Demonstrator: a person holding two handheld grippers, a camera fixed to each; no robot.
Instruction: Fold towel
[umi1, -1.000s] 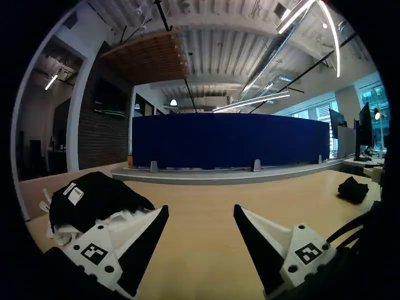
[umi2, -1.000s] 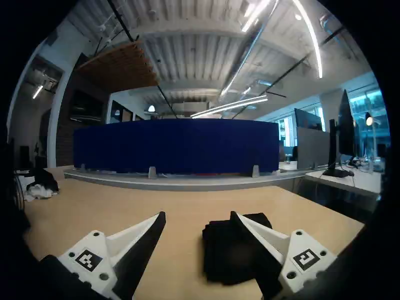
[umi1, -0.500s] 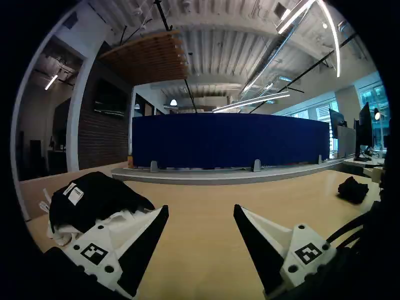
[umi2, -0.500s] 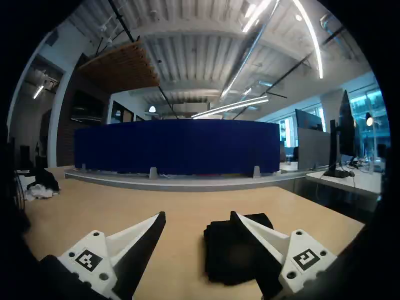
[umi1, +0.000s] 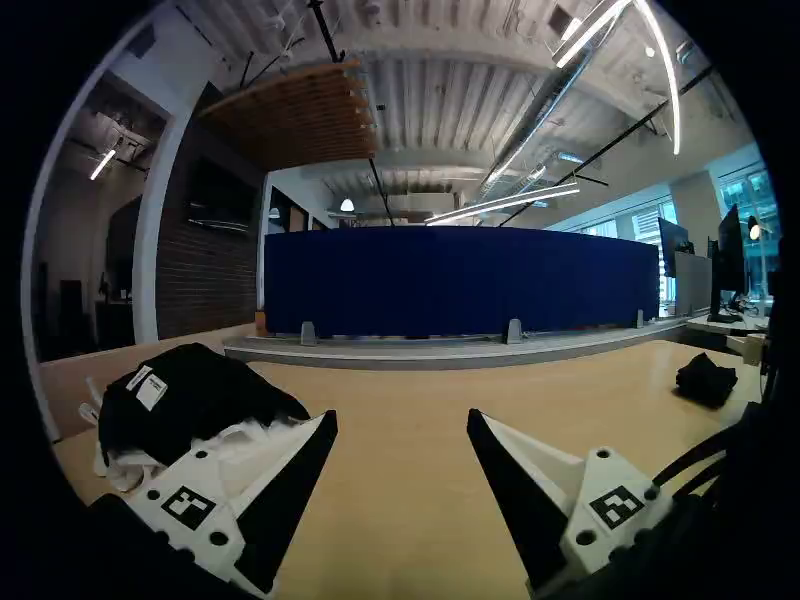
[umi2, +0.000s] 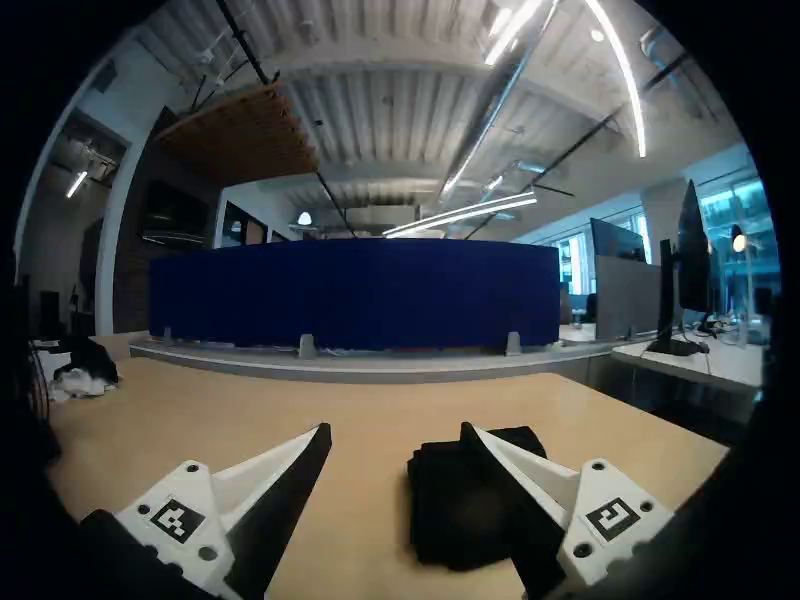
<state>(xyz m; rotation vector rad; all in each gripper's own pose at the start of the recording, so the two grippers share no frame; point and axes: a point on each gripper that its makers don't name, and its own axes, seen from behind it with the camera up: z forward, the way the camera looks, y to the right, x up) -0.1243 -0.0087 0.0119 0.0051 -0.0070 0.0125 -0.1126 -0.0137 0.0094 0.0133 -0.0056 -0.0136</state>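
Here, both tongs stand wide open over a pale wooden table (umi1: 420, 400), and neither has hold of anything. In the left gripper view the left gripper (umi1: 400, 415) points toward a long blue partition (umi1: 450, 280) that runs along the table's far edge. Its two white fingers with black inner faces are spread far apart, with bare tabletop between them. On the near side of the partition, toward its left end, lies a loose heap of cloth (umi1: 190, 400), black on top with white tags and white fabric under it. The left finger's outer side crosses the heap's lower edge, and whether it touches cannot be told. Toward the partition's right end, also on its near side, a small folded black towel (umi1: 705, 380) lies on the table, well apart from the heap.

In the right gripper view the right gripper (umi2: 395, 427) faces the same partition (umi2: 350, 295), its fingers spread as far as the other pair's. The folded black towel (umi2: 450, 500) lies flat on the table (umi2: 370, 410) on the near side of the partition, below its right half. The right finger overlaps the towel's right part, but contact cannot be told; the left finger is apart from it. The heap of cloth (umi2: 85, 368) shows small on the near side, out past the partition's left end. Past the partition's right end stand dark monitors (umi2: 690, 270) on another desk.
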